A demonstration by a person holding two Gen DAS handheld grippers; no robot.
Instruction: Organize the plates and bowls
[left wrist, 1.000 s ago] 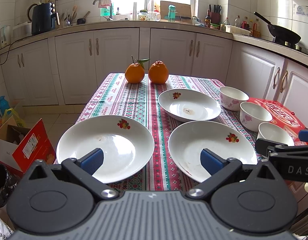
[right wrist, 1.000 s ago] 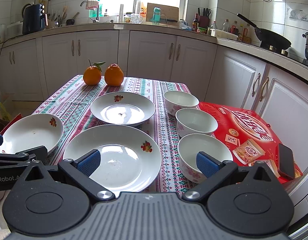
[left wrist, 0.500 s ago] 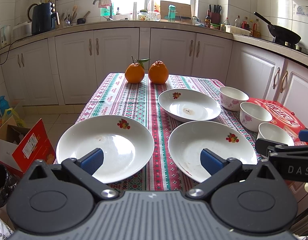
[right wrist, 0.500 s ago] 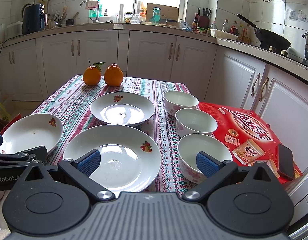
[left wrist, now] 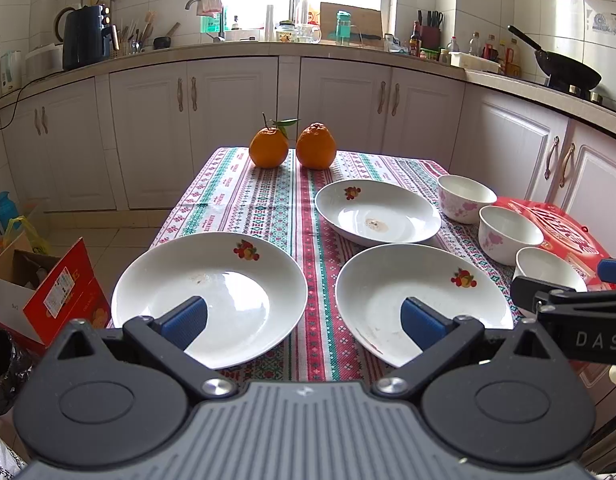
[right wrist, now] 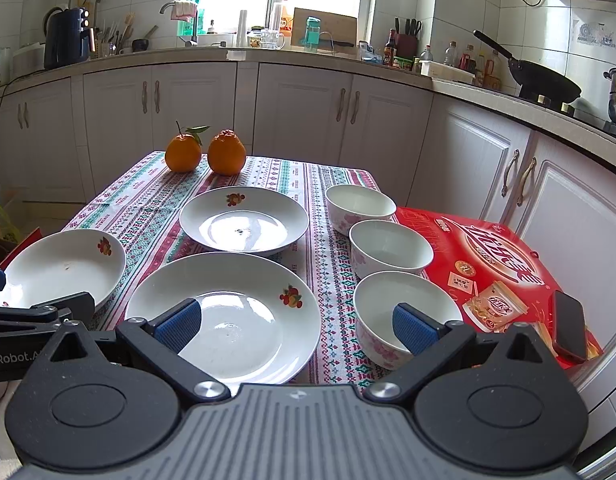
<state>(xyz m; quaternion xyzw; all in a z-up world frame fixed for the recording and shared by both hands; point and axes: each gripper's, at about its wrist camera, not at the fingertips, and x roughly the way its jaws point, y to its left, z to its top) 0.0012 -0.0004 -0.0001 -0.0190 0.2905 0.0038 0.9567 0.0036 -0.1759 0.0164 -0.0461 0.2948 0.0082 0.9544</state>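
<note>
**Both tools spread above the near edge of the bench**

We hold the left tool [left wrist: 304, 320] with its fingers spread wide and nothing between them. Under its left finger lies the left plate [left wrist: 212, 296], under its right finger the near plate [left wrist: 420, 300]; we cannot tell how high the tool hangs above either. Ahead and a little right sits the far plate [left wrist: 378, 212], with a small brownish stain in its well. Far ahead, at the back edge of the bench [left wrist: 264, 208], two oranges [left wrist: 292, 146] stand side by side.

Our right tool [right wrist: 298, 322] is also spread and grips nothing. Its left finger sits over the near plate [right wrist: 228, 316], its right finger over the nearest bowl [right wrist: 404, 312]. Beyond that bowl, in a row running away from the tool, come the middle bowl [right wrist: 390, 248] and the far bowl [right wrist: 360, 208], each just beside the next. The far plate [right wrist: 244, 226] lies straight ahead, the left plate [right wrist: 64, 264] off to the left, past the edge of the other tool's body.

To the right of the bowls, a red box [right wrist: 496, 256] lies flat, close against them, with a dark phone [right wrist: 570, 326] resting on its near corner. The plates nearly meet rim to rim, leaving only strips of patterned cloth between. To the left, below the bench, an open cardboard box [left wrist: 48, 292] stands on the floor.
</note>
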